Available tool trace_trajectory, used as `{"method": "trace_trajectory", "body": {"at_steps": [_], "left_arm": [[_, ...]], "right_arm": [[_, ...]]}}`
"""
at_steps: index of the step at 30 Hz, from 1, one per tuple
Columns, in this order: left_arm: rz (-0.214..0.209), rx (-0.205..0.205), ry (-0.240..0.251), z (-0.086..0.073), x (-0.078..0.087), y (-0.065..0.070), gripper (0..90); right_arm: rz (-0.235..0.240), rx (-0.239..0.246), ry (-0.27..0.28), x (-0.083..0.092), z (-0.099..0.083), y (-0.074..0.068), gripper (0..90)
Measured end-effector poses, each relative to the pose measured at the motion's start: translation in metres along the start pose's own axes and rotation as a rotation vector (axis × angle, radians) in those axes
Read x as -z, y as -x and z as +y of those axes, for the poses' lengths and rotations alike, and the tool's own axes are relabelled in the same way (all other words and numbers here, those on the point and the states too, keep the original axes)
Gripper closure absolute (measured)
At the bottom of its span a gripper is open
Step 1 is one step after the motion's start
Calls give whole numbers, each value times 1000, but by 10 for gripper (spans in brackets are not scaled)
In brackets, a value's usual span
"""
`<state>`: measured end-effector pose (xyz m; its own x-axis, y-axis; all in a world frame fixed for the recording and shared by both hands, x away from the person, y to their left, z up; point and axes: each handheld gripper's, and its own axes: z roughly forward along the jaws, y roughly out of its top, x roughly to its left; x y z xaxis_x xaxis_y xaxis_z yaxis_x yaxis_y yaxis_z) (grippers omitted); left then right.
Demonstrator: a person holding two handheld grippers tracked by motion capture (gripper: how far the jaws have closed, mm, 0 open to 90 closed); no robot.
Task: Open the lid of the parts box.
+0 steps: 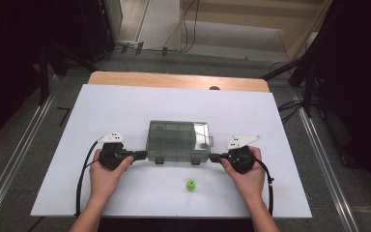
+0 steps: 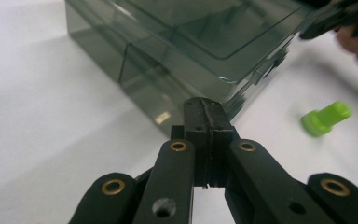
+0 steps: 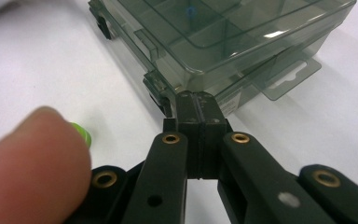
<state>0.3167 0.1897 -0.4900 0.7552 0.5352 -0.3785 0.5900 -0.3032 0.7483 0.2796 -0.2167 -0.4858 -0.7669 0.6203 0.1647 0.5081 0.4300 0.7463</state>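
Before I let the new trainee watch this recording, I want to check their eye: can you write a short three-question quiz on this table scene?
1. True or false: both jaws of the left hand-held gripper stand wide open.
2. Which side of the tinted compartment box does the small green plastic piece lie on: A) the far side, B) the near side, toward the person, C) inside a compartment?
3. Fill in: the right hand-held gripper points its closed tip at the box's ____ end as the high view shows it.

Key: 1 false, they are shut together; 2 B; 3 right.
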Motion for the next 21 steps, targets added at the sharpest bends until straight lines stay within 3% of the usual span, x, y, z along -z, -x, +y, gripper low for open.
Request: {"method": "trace_trajectory", "body": {"at_steps": [2, 8, 10, 18, 21], "left_arm": [[-23, 6, 30, 3, 2, 2, 889], [-35, 0, 69, 4, 4, 5, 890], [-46, -12, 104, 4, 4, 5, 890], [-38, -32, 194, 6, 4, 5, 890], [-25, -55, 226, 9, 5, 6, 890]], "right_arm": [[6, -2, 6, 1, 1, -1, 876], [-4, 2, 42, 4, 3, -3, 876], [-14, 3, 64, 6, 2, -3, 876], [-41, -13, 149, 13, 7, 1, 877], [-28, -28, 172, 14, 9, 4, 877]]}}
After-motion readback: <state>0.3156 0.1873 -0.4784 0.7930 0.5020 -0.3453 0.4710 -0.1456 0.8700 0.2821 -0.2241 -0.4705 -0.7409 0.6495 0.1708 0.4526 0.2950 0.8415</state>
